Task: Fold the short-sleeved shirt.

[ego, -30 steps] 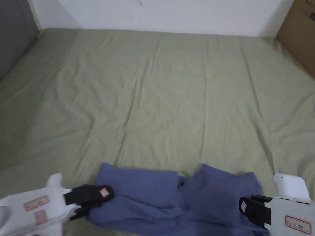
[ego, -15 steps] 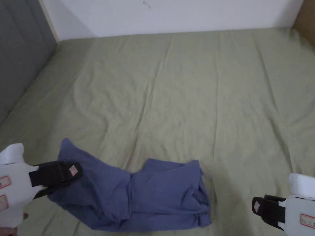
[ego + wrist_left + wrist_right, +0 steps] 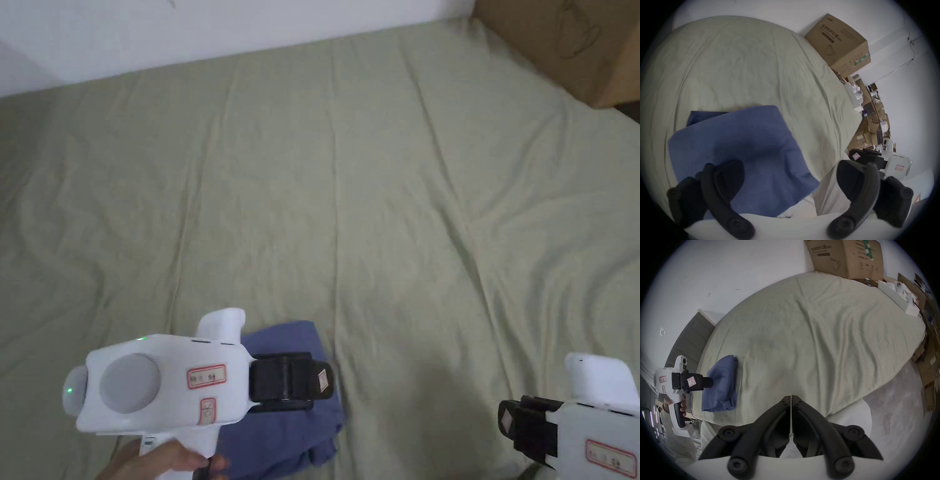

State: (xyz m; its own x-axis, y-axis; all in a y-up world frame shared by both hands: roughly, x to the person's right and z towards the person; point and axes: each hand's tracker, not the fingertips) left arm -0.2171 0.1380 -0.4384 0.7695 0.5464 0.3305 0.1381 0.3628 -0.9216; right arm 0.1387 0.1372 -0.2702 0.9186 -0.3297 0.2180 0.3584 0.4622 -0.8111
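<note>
A green sheet (image 3: 387,187) was seen spread ahead of both grippers, a box (image 3: 562,44) at its far right corner. The shirt (image 3: 740,146), folded into a blue bundle, lay directly under the left gripper (image 3: 786,175), whose jaws were spread wide with nothing pinched. The right gripper (image 3: 791,398) was held well right of the shirt, jaws pressed together, empty.
</note>
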